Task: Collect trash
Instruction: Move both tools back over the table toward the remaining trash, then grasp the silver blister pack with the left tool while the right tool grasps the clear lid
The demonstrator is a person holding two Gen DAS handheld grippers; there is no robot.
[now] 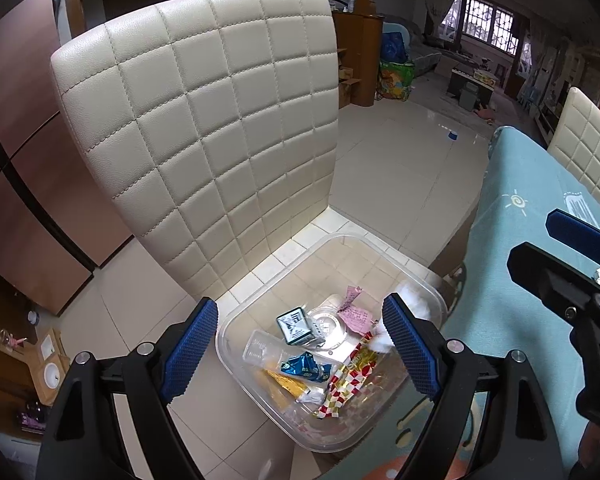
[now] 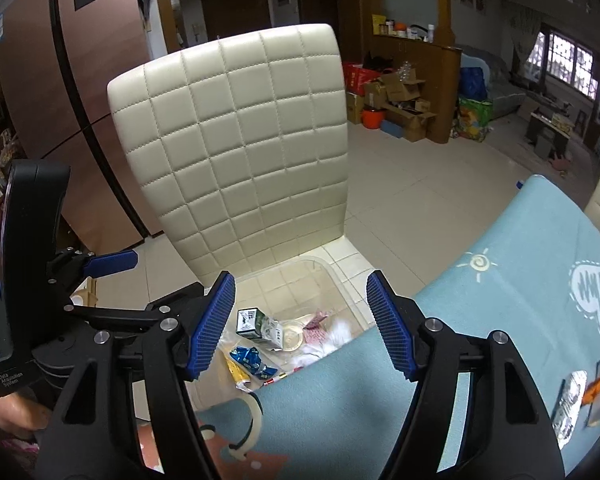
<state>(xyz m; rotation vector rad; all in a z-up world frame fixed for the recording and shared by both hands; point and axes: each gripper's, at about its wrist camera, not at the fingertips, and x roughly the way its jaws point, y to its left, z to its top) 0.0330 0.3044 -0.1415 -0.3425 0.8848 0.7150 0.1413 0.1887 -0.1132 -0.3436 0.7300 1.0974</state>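
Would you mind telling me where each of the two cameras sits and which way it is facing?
Left wrist: on the left gripper, looking down past its open blue fingers into the clear bin on the cream chair; the right gripper shows at the right edge.
Right wrist: on the right gripper, open, looking down over the blue tablecloth edge toward the bin; the left gripper and a hand show at left.
Shared: chair, bin, small carton, blue wrapper.
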